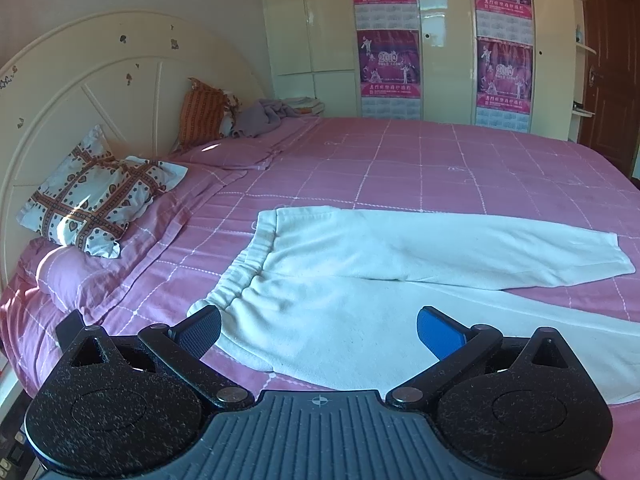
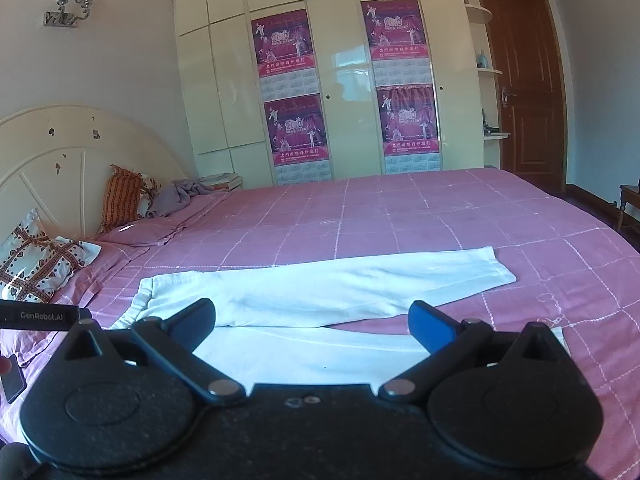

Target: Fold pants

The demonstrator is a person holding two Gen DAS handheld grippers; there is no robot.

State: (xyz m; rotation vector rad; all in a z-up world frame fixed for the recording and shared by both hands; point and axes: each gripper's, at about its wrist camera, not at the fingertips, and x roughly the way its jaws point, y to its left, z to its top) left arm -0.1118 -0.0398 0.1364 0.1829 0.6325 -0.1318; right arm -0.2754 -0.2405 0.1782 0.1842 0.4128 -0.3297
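White pants (image 1: 360, 276) lie flat on the pink checked bed (image 1: 440, 168), waistband to the left and both legs stretched to the right in a narrow V. My left gripper (image 1: 320, 330) hovers open just above the near end of the waistband, with nothing between its fingers. In the right wrist view the same pants (image 2: 340, 284) lie ahead. My right gripper (image 2: 312, 322) is open over the near leg, close to the crotch, and holds nothing. The near leg's cuff is partly hidden behind the right gripper's body.
A patterned pillow (image 1: 96, 204) and an orange cushion (image 1: 202, 114) lean at the white headboard (image 1: 80, 92) on the left. A grey cloth (image 1: 264, 116) lies at the bed's far corner. Cream wardrobes with posters (image 2: 296, 92) and a brown door (image 2: 524, 80) stand behind the bed.
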